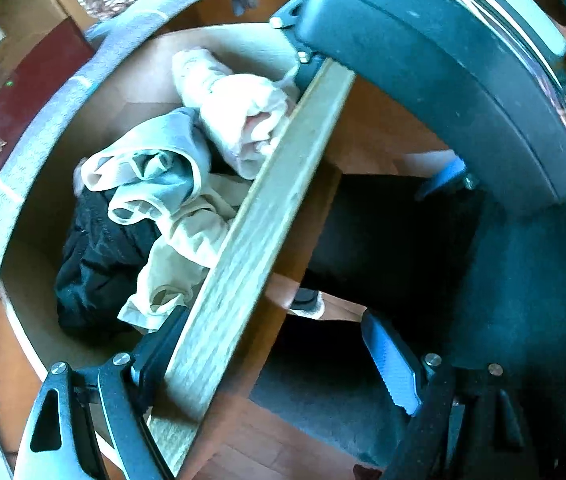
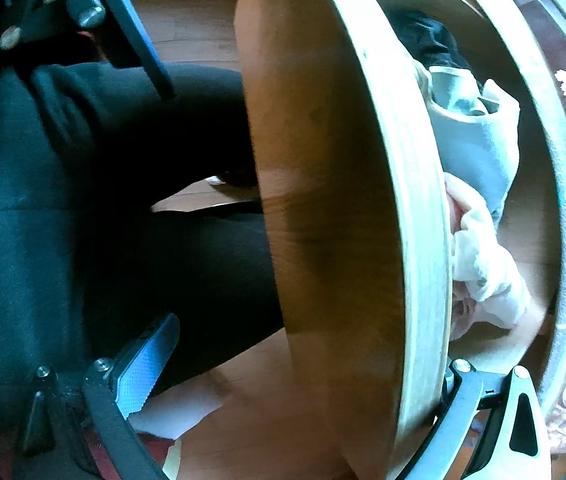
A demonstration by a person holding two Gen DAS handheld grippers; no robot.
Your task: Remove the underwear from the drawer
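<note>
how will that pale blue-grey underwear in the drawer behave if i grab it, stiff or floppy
Probably floppy: the pale blue-grey underwear lies crumpled in soft folds. It likely weighs little, being thin cloth. It may drag neighbours along, since it rests on the black garment and against the pink one.

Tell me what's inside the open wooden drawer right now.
Inside the wooden drawer lies a loose heap: a pale pink crumpled garment, a light blue-grey pair of underwear, a cream piece and a black garment. Anything beneath the heap is covered.
</note>
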